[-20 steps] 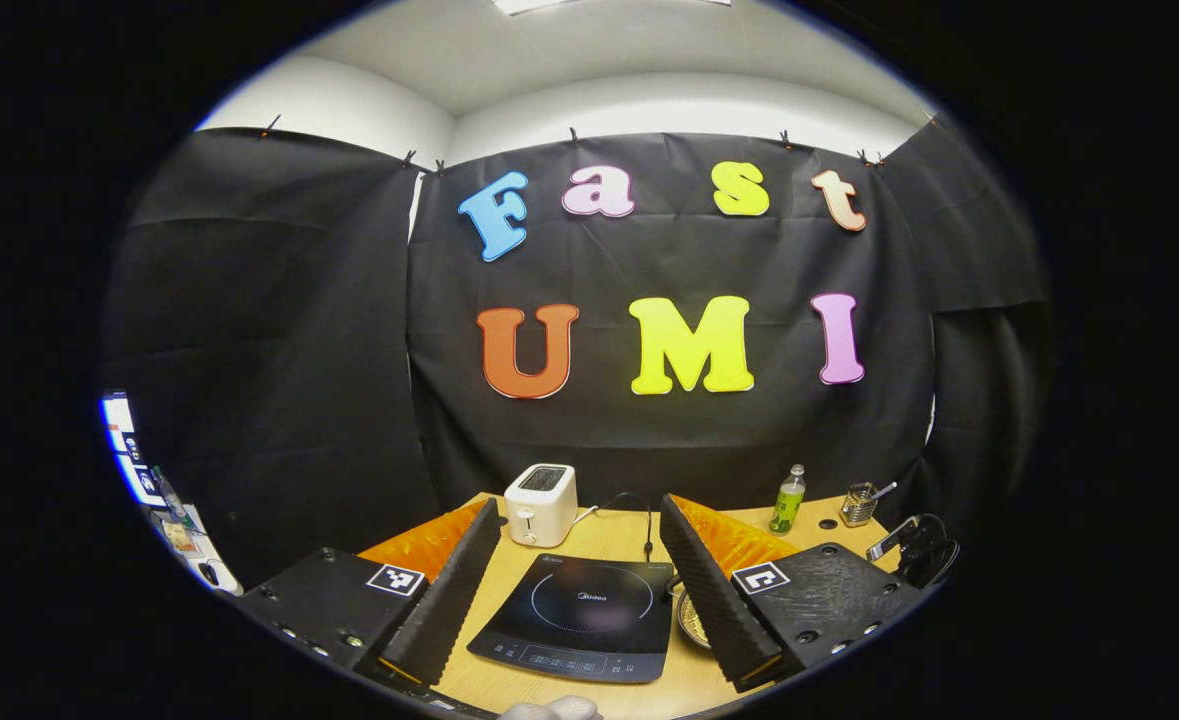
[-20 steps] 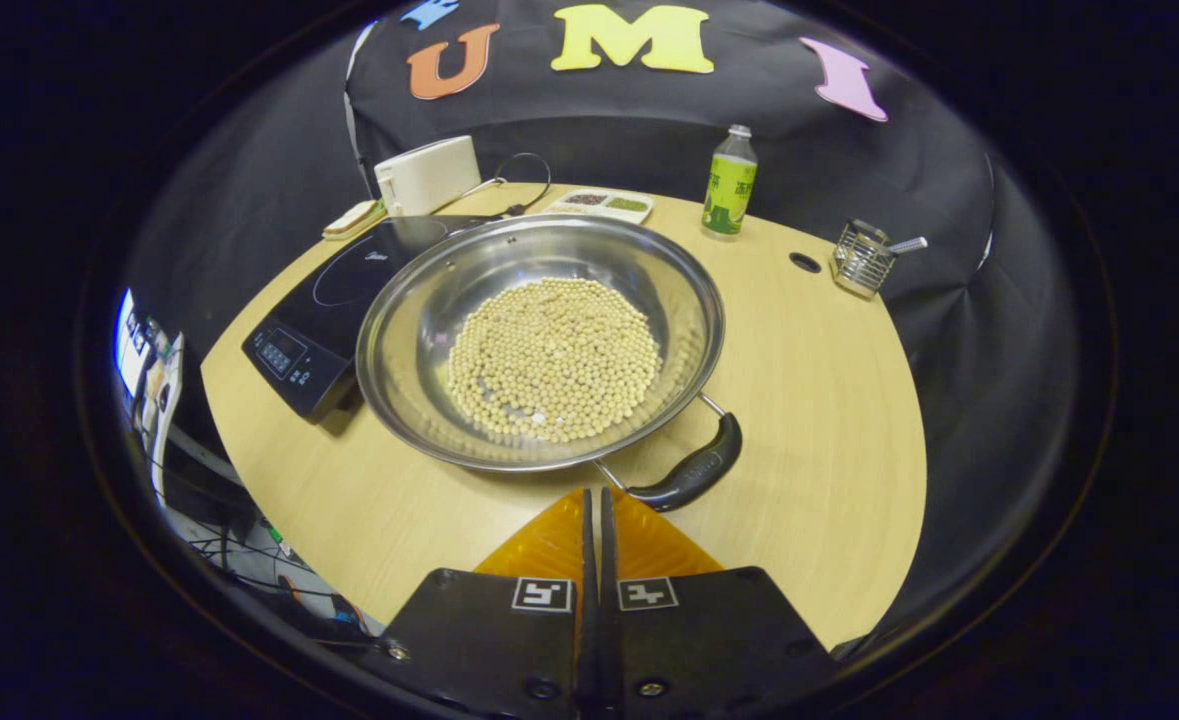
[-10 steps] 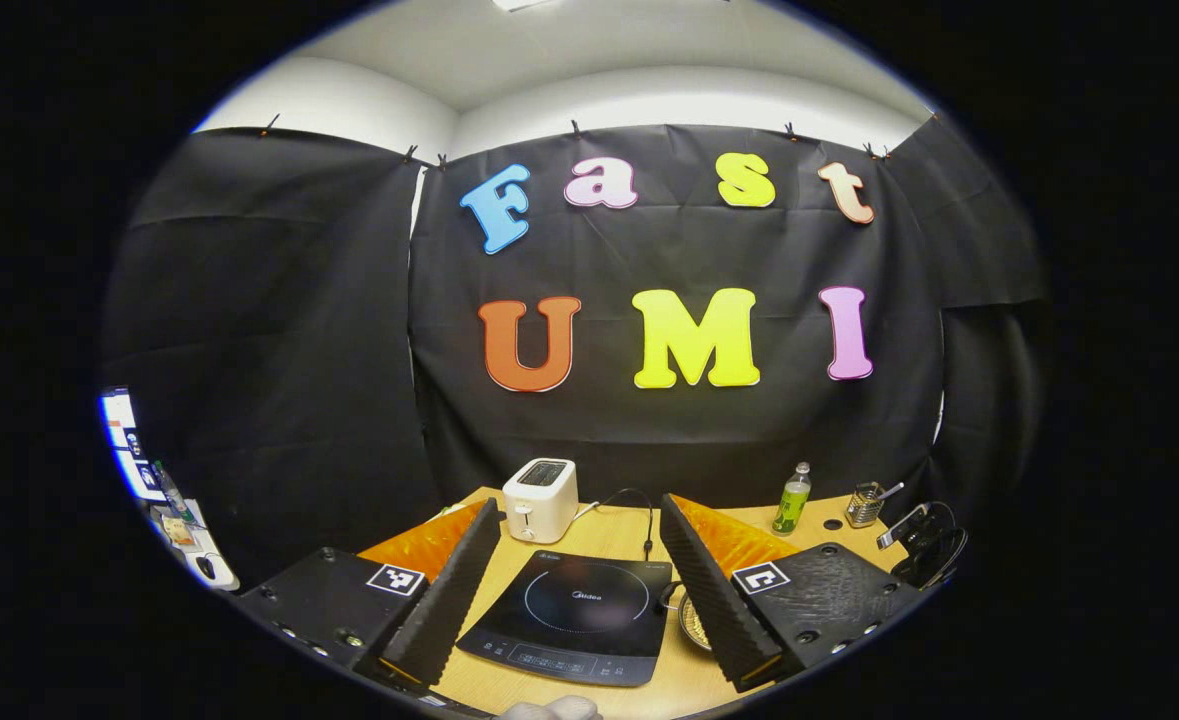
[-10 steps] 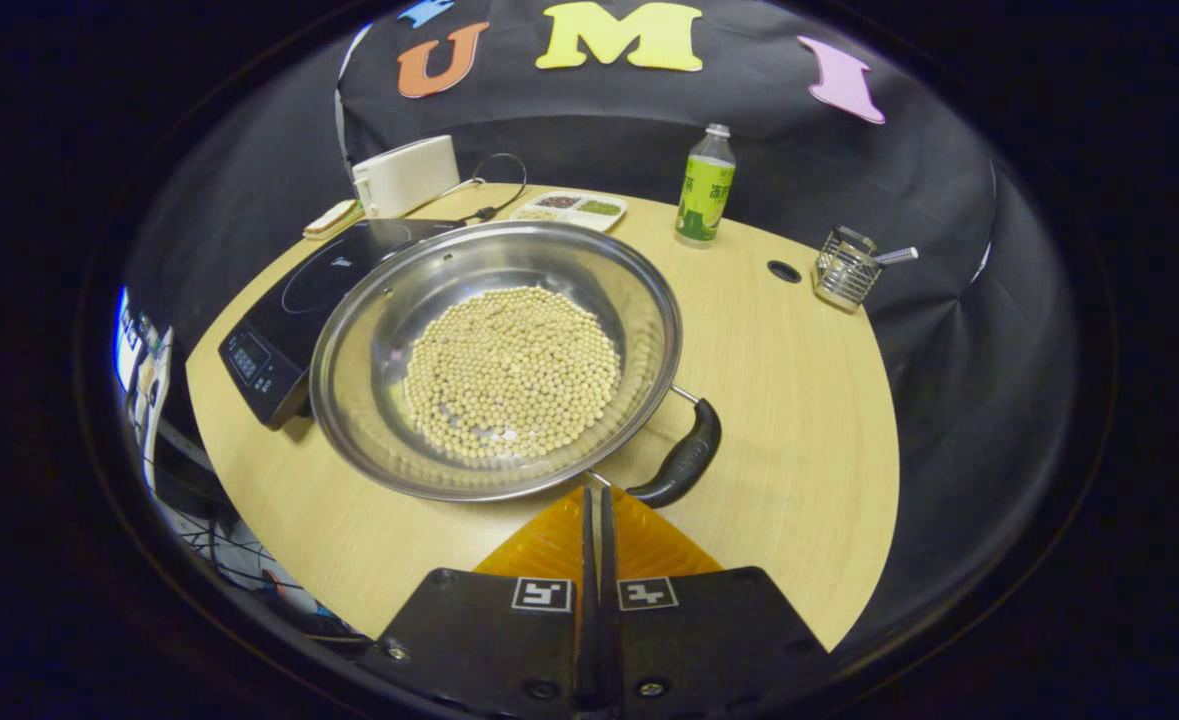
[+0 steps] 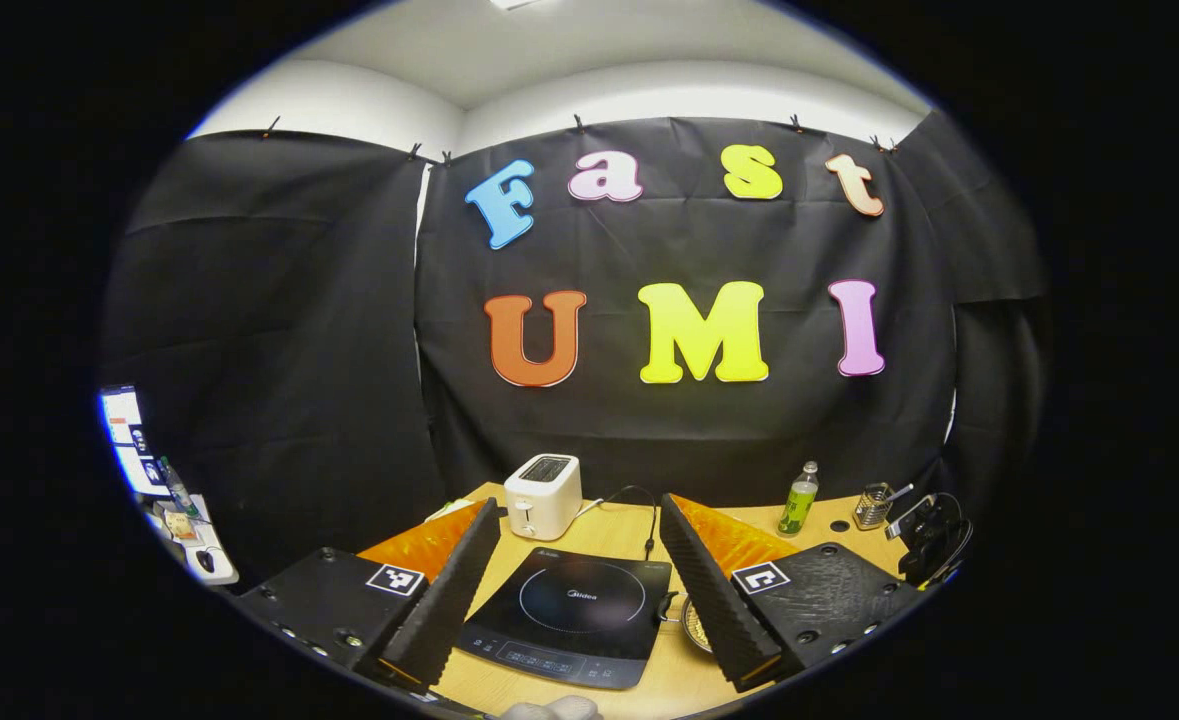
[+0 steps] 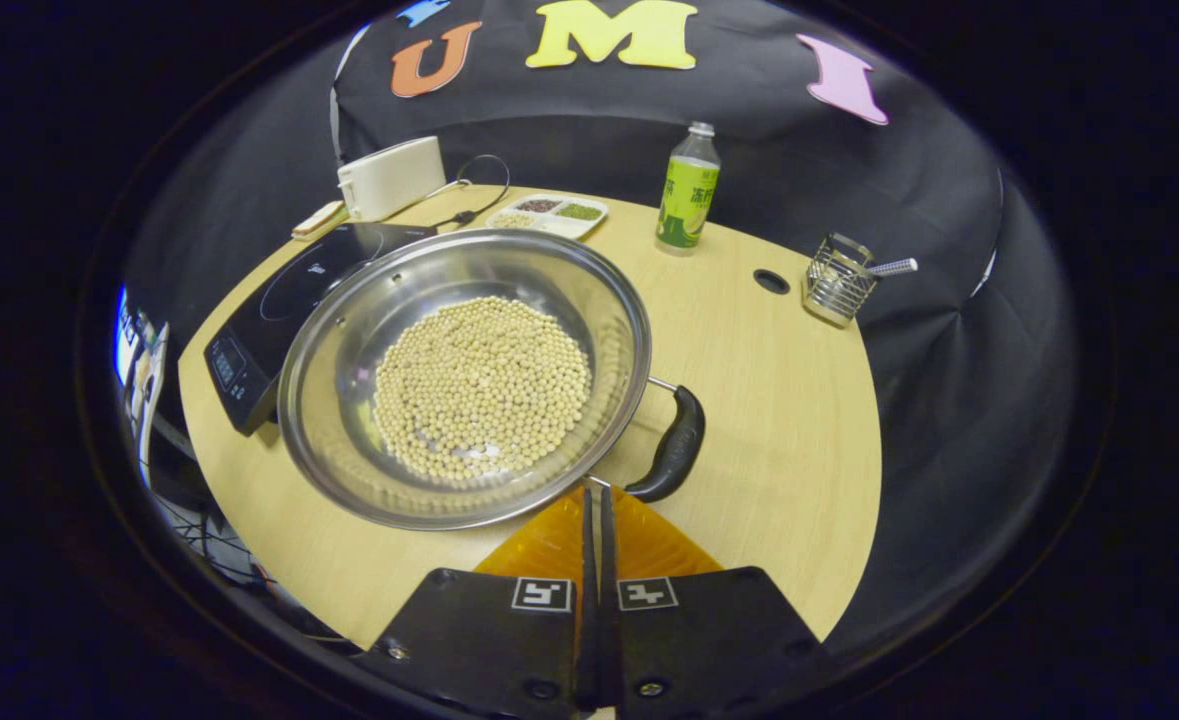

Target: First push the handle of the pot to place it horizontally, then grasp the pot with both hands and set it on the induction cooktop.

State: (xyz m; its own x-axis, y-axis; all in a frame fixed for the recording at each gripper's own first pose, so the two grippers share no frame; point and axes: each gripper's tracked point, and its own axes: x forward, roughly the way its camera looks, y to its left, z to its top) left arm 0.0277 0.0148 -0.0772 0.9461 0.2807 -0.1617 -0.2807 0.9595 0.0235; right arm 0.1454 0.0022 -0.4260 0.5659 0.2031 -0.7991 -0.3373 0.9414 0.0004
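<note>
Steel is shining from the wide, shallow pot [image 6: 464,375] that is sitting on the pale wooden table [image 6: 769,400] in my right gripper view, its bowl holding a layer of small round beige beans [image 6: 481,388]. Its dark handle [image 6: 671,445] is sticking out from the rim on the side nearest me, angled down toward my right gripper [image 6: 596,495], whose two fingers are pressed together with nothing between them, their tips lying just beside the handle's near end and the rim; I cannot tell whether they are touching. To the left of the pot, the black induction cooktop [image 6: 269,315] is lying flat on the table, and the pot's rim is overlapping its near edge as I am seeing it. Behind them, a white toaster [image 6: 389,178] is standing near the wall, a divided tray [image 6: 547,213] of grains is lying beside it, a green bottle [image 6: 687,190] is standing upright, and a wire holder [image 6: 834,280] is sitting off to the right. In my left gripper view, my left gripper [image 5: 581,580] is hovering with its fingers spread wide apart and empty, framing the induction cooktop [image 5: 569,615] between them. A sliver of the pot [image 5: 694,622] is peeking out by the right-hand finger. The toaster [image 5: 543,496] is standing farther back, with the bottle [image 5: 800,498] and wire holder [image 5: 874,505] off to the right.
</note>
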